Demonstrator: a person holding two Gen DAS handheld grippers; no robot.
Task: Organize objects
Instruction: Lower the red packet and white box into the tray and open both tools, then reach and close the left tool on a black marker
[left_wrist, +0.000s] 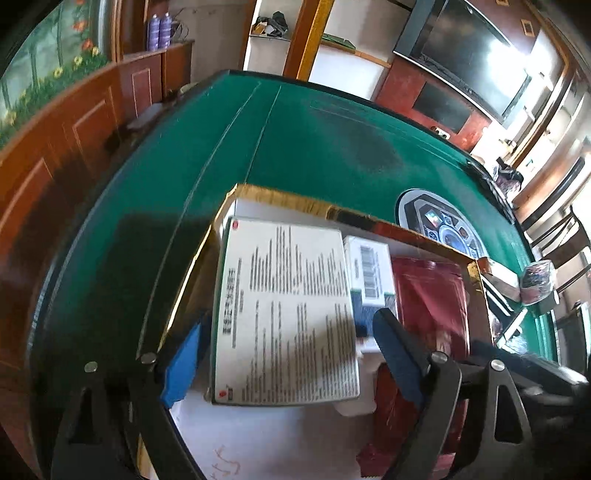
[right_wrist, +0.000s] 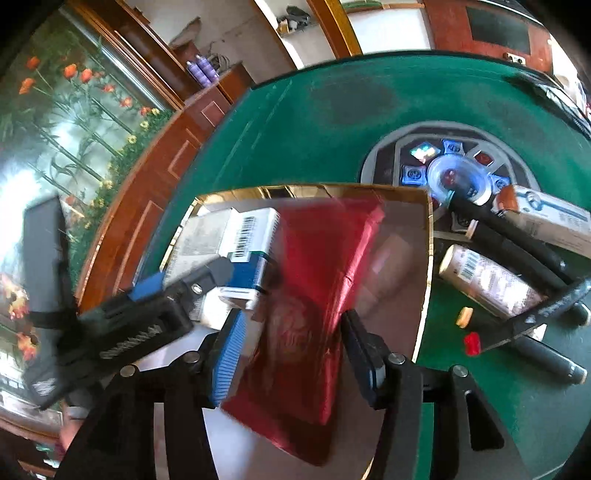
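A gold-rimmed tray (left_wrist: 332, 211) with a white floor lies on the green felt table (left_wrist: 295, 140). In it a large white printed box (left_wrist: 288, 314) lies flat between the blue pads of my left gripper (left_wrist: 288, 354); small gaps show on both sides, so the gripper is open. Beside it are a small blue-and-white box (left_wrist: 369, 273) and a red foil packet (left_wrist: 428, 295). In the right wrist view the red foil packet (right_wrist: 314, 295) rests in the tray (right_wrist: 428, 240) between the fingers of my right gripper (right_wrist: 295, 358), which is open around it.
The table's round control panel (right_wrist: 450, 173) lies beyond the tray. To its right lie a labelled bottle (right_wrist: 487, 277), a long carton (right_wrist: 554, 218), black pens (right_wrist: 517, 251) and small red (right_wrist: 472, 343) and cream (right_wrist: 463, 316) pieces. Wooden cabinets (left_wrist: 74, 140) border the table's left.
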